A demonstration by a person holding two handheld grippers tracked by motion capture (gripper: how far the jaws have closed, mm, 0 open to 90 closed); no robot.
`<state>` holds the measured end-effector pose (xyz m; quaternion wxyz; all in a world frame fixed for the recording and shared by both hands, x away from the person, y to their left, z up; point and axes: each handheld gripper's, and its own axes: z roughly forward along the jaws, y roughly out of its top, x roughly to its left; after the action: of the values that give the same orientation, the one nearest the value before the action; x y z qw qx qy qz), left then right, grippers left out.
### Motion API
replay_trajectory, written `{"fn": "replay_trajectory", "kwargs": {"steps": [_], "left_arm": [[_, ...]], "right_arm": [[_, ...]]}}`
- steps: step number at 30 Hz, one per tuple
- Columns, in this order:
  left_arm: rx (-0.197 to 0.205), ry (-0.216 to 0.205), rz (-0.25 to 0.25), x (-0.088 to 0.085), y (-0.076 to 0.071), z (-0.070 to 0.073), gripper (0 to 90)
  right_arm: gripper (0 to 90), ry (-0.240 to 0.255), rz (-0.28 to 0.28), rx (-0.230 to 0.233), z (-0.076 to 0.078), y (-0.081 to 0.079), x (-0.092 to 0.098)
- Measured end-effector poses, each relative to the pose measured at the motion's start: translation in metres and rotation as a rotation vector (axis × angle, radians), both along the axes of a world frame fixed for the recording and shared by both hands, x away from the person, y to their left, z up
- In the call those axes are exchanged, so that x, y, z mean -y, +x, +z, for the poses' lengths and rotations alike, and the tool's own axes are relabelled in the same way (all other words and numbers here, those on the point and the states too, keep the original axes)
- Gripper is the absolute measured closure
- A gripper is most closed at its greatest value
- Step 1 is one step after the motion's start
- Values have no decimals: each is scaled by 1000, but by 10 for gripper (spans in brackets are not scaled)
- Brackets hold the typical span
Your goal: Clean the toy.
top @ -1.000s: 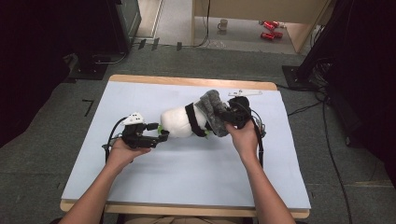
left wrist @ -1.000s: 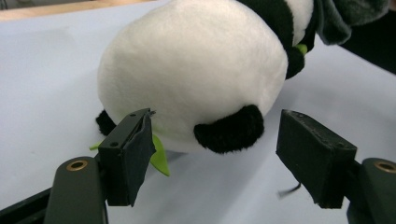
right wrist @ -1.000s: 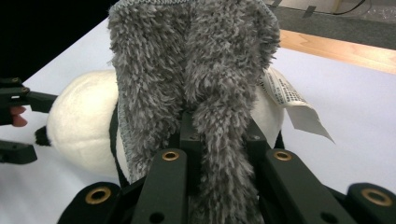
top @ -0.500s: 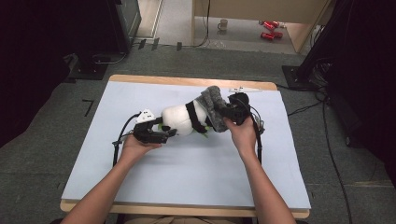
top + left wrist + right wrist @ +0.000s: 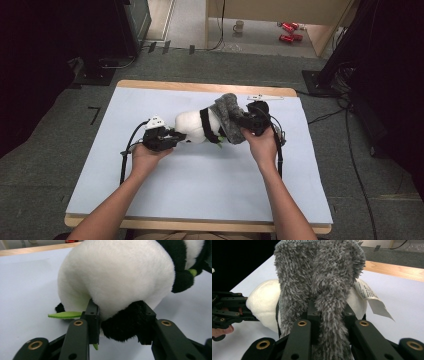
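Both hand-held grippers (image 5: 176,138) (image 5: 239,121) clamped.

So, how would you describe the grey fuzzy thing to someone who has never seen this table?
Find the pale blue table and the panda plush lying at its middle. The grey fuzzy cloth is draped over the panda's far-right end, pinched by the right tongs; it alone is shaggy grey, not black-and-white.

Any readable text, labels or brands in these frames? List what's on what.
White fabric care tag on the black-and-white plush panda: rows of printed lines, too small and blurred to read.
Red cans on the floor beyond the table: any markings too small to read.
No other text is visible.
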<state>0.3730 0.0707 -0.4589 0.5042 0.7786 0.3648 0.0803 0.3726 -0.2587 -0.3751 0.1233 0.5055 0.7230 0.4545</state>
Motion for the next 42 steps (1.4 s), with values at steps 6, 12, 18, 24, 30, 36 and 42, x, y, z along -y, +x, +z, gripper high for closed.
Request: {"fn": "replay_trajectory", "kwargs": {"steps": [6,12,18,24,30,36,42], "left_arm": [[-121,-84,-31,0,-7,21,645],[-198,-92,-74,1,-19,35,638],[-214,-94,-58,8,-20,28,625],[-195,-85,-35,12,-20,27,618],[-173,-52,-22,19,-26,31,616],[-190,-11,-43,24,-24,24,624],[-185,-26,-65,20,-21,22,633]], "right_arm": [[773,20,5,40,27,-15,3],[772,39,73,61,47,-32,-14],[771,35,144,-6,29,-32,-45],[769,53,184,-39,14,-33,-69],[762,-28,196,5,6,-39,-90],[764,-118,166,19,-3,-32,-78],[784,-100,102,-2,-8,-21,-47]]}}
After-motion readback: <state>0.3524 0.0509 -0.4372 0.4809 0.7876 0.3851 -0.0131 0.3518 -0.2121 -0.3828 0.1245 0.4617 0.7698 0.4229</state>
